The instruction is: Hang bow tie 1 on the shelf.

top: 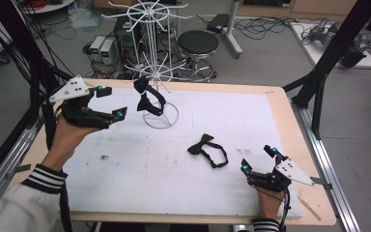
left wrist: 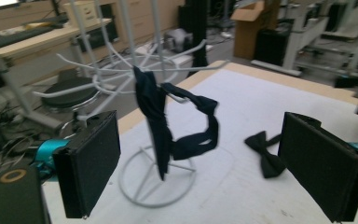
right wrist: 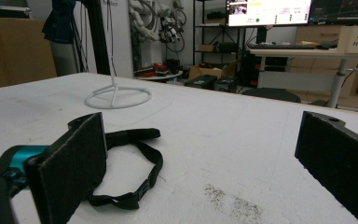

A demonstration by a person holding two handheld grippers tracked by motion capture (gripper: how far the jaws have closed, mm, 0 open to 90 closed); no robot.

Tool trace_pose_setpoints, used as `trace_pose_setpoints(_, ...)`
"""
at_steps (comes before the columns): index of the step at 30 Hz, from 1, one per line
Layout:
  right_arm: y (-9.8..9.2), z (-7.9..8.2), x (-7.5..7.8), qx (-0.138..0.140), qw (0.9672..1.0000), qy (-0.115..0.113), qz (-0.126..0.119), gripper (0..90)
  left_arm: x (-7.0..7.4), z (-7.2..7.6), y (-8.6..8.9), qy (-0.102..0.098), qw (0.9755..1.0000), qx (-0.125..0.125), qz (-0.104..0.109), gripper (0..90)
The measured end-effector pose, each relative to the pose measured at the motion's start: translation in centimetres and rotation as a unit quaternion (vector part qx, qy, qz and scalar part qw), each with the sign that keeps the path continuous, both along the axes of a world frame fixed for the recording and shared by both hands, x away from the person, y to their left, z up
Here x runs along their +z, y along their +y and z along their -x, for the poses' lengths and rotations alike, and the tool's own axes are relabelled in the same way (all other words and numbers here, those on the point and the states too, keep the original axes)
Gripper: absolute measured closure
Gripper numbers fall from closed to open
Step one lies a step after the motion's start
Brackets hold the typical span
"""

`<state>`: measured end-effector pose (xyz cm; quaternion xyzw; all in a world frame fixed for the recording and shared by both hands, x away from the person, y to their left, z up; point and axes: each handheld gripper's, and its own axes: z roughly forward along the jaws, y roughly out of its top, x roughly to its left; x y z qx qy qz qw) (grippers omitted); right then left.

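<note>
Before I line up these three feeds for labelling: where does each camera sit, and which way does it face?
High view: above the person's side, looking down on the table; forearms, left gripper, right gripper.
Left gripper view: between its open jaws, facing the hung bow tie on the white rack.
Right gripper view: low, open jaws, facing the flat bow tie.
All share the flat bow tie and rack.
</note>
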<state>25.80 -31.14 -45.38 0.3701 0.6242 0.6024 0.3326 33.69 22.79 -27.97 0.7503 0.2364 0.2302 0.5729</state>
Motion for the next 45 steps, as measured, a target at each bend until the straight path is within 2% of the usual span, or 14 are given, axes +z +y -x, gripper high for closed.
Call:
trace_pose_setpoints(4, 0.0, 0.0, 0.0, 0.0, 1.0, 0.0, 0.0, 1.4, -1.3, 0.8, 0.8, -0.014, 0.9997, -0.011, 0.018, 13.3)
trace_pose_setpoints(7, 0.0, 0.0, 0.0, 0.0, 1.0, 0.0, 0.0, 1.4, -2.2, 1.1, 1.3, -0.014, 0.9994, -0.017, 0.027, 13.3)
trace_pose_setpoints(13, 0.0, 0.0, 0.0, -0.003, 1.0, 0.0, 0.003, 1.4, -4.0, 1.9, 1.9, -0.025, 0.9986, -0.034, 0.032, 13.2)
trace_pose_setpoints(17, 0.1, 0.0, 0.0, -0.004, 1.0, 0.0, 0.004, 1.4, -5.2, 2.3, 2.4, -0.021, 0.9986, -0.033, 0.036, 13.2)
trace_pose_setpoints(25, 0.2, 0.0, 0.0, -0.004, 0.9999, 0.0, 0.01, 1.4, -7.4, 2.8, 3.2, -0.018, 0.9974, -0.038, 0.058, 13.0)
trace_pose_setpoints(32, 0.4, -0.1, 0.1, -0.003, 0.9998, 0.003, 0.019, 1.4, -9.3, 3.2, 3.4, -0.029, 0.9973, -0.039, 0.056, 13.0)
trace_pose_setpoints(40, 0.4, -0.1, 0.1, -0.006, 0.9997, -0.001, 0.025, 1.3, -11.1, 3.4, 3.9, -0.022, 0.9974, -0.033, 0.059, 13.0)
trace_pose_setpoints(45, 0.5, 0.0, 0.1, -0.006, 0.9997, 0.004, 0.024, 1.4, -11.8, 3.3, 4.1, 0.0, 0.9981, -0.017, 0.06, 13.1)
